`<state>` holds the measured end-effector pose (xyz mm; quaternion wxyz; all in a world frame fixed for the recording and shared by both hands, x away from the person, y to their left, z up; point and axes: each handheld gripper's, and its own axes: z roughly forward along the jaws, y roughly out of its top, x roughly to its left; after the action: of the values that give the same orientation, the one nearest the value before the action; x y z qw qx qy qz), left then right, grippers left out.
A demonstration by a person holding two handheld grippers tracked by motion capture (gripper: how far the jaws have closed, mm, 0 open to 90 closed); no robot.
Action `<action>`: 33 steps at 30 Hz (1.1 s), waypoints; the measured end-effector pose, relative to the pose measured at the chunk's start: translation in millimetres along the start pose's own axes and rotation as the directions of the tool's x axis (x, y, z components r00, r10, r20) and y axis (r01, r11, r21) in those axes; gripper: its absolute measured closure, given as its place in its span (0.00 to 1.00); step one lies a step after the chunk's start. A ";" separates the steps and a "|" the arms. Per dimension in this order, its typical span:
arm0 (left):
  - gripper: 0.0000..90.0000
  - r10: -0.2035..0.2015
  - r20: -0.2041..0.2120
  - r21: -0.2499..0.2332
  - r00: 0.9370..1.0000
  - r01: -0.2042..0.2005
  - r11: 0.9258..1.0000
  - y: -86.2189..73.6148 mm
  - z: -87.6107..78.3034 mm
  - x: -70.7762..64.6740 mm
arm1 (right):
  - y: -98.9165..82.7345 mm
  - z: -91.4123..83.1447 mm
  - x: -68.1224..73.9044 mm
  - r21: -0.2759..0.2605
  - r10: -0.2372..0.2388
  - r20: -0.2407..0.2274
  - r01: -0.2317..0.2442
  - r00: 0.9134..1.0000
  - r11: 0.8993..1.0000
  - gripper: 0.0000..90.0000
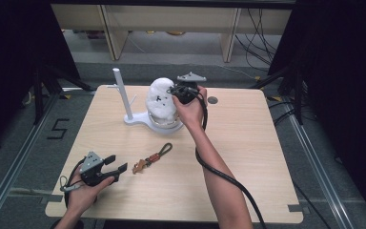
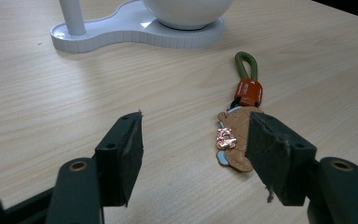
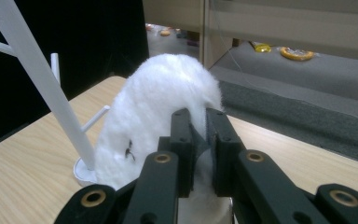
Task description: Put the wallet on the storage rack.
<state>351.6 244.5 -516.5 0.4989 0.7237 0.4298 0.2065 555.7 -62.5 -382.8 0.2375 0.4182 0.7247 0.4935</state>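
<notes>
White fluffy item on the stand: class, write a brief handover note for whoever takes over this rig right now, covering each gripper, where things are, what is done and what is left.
Right gripper: shut on the white fluffy item, pinching its fluff near the top.
Left gripper: open, holding nothing, low over the table with the keychain just ahead of its jaws.
Fluffy item sits on the bowl end of the white stand, beside the stand's post.
Done: fluffy item gripped.
Left: probably move or adjust the fluffy item; keychain not yet picked up.
</notes>
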 end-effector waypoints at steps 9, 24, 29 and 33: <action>0.40 -0.002 0.001 0.000 1.000 0.002 1.000 -0.3 0.1 -0.5 | -5.8 2.1 -2.7 0.003 -0.029 0.031 0.029 0.999 1.000 0.92; 0.40 -0.003 0.000 0.001 1.000 0.003 1.000 -0.6 0.2 -0.6 | -12.8 5.9 -0.2 0.053 -0.066 0.053 0.063 0.996 0.997 0.89; 0.40 0.000 0.010 -0.002 1.000 0.000 1.000 -0.8 1.2 -0.9 | -12.4 5.5 -1.6 0.083 -0.062 0.056 0.057 0.996 0.995 0.81; 0.40 0.000 0.011 -0.001 1.000 0.000 1.000 -0.9 1.4 -0.9 | -13.6 7.0 -3.3 0.069 -0.064 0.058 0.060 0.996 0.996 0.74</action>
<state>351.8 243.1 -517.7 0.5017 0.7244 0.4271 0.2029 557.8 -63.8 -398.3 0.2600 0.4178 0.7462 0.4484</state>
